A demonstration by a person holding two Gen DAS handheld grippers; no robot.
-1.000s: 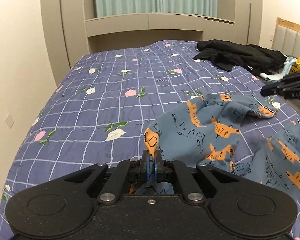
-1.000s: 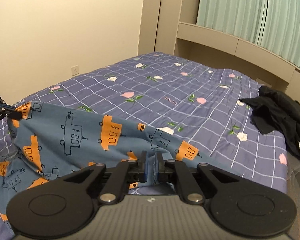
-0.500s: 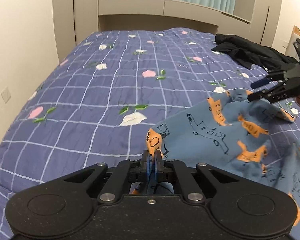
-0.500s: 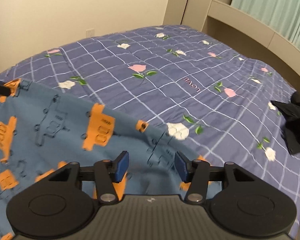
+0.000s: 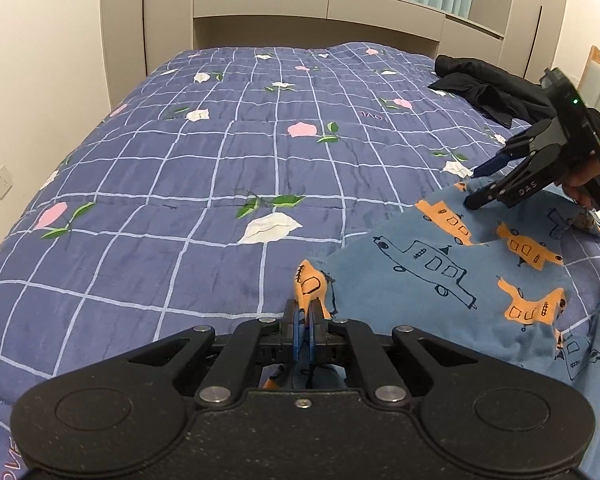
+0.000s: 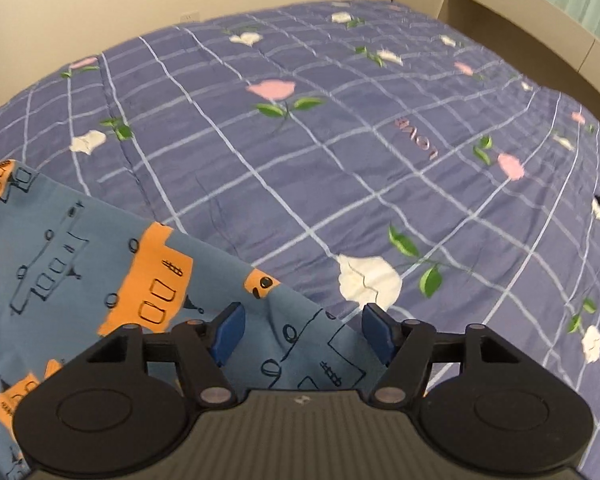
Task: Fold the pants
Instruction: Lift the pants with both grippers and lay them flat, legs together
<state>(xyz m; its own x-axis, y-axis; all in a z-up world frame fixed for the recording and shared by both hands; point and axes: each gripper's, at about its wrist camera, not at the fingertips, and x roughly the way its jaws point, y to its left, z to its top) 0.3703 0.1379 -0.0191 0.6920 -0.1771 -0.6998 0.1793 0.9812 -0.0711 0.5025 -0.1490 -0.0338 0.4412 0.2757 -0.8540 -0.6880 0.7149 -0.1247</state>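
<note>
Floral checked bedspread [image 5: 220, 184], left tongs [image 5: 305, 322] clamping pants [image 5: 440, 280], right tongs [image 6: 304, 330] apart

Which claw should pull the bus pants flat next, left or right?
Probably left. The left gripper is shut on a corner of the pants, so it can pull at once. The right gripper is open above the cloth, gripping nothing.

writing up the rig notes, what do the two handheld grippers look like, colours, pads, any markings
Both the left gripper and the right gripper are matte black linkages with silver pivot pins, round bosses and blue finger pads. Seen from the left wrist, the right gripper bears white lettering, roughly "DAS", and a green light.
</note>
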